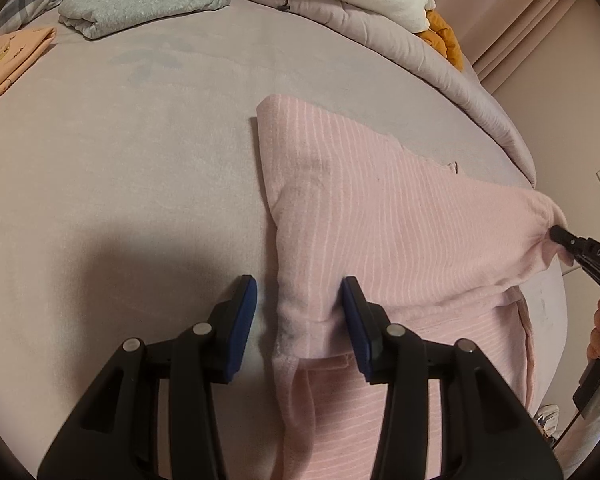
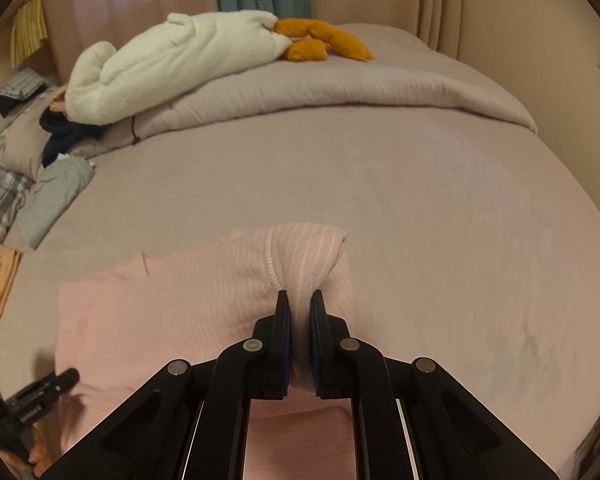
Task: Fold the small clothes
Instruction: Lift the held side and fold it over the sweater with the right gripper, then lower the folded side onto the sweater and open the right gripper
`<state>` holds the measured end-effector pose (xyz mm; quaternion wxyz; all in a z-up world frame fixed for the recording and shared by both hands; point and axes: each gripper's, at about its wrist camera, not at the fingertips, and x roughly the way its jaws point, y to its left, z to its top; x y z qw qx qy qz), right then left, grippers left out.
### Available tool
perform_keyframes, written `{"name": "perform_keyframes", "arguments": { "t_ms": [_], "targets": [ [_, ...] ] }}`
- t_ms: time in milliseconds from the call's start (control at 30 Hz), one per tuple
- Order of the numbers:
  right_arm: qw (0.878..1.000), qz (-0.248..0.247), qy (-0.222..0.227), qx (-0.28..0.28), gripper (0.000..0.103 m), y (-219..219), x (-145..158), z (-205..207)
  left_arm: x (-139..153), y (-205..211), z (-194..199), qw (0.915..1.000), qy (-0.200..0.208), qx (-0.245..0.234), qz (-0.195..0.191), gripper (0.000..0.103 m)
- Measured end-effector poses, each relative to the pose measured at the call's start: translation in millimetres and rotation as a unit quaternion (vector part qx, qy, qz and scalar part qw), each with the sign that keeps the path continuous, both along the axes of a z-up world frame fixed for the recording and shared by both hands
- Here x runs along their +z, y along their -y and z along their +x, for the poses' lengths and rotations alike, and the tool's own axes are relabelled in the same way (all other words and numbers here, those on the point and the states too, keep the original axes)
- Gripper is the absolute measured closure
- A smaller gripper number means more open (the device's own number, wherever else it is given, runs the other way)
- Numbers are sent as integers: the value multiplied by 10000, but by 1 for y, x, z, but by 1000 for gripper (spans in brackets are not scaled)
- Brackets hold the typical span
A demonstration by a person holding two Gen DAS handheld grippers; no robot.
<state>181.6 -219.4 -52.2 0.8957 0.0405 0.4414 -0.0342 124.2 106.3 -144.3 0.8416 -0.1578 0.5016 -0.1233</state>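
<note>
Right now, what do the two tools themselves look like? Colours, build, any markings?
Both match: the left tool and the right tool have matte black plastic linkage arms with cut-out slots, round silver pivot pins, and flat fingers faced with dark blue pads. Seen from the left camera, the right tool carries small white lettering on its side, too small to read surely. No cables or sleeves are visible.
</note>
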Motion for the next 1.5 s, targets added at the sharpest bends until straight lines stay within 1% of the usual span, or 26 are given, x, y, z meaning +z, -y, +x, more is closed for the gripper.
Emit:
{"name": "perform_keyframes", "arguments": {
  "t_ms": [333, 833, 1200, 1333, 1400, 1500],
  "targets": [
    [9992, 19, -401, -90, 94, 9, -28, 3, 0, 2, 2, 10000, 14, -12, 51, 58],
    [9971, 93, -723, -201, 94, 14, -53, 7, -1, 4, 2, 10000, 25, -20, 79, 57],
    [9959, 150, -852, -246, 94, 19, -64, 13, -2, 7, 1, 9999, 57, -35, 142, 57],
    [9960, 177, -829, -285, 93, 22, -58, 11, -2, 7, 2, 9999, 59, -38, 143, 57],
    [9964, 46, -763, -378, 90, 26, -51, 7, -2, 7, 1, 9999, 58, -39, 142, 57],
    [9952, -528, -540, -621, 90, 29, -36, -1, -2, 7, 2, 9999, 50, -35, 128, 57]
  ]
}}
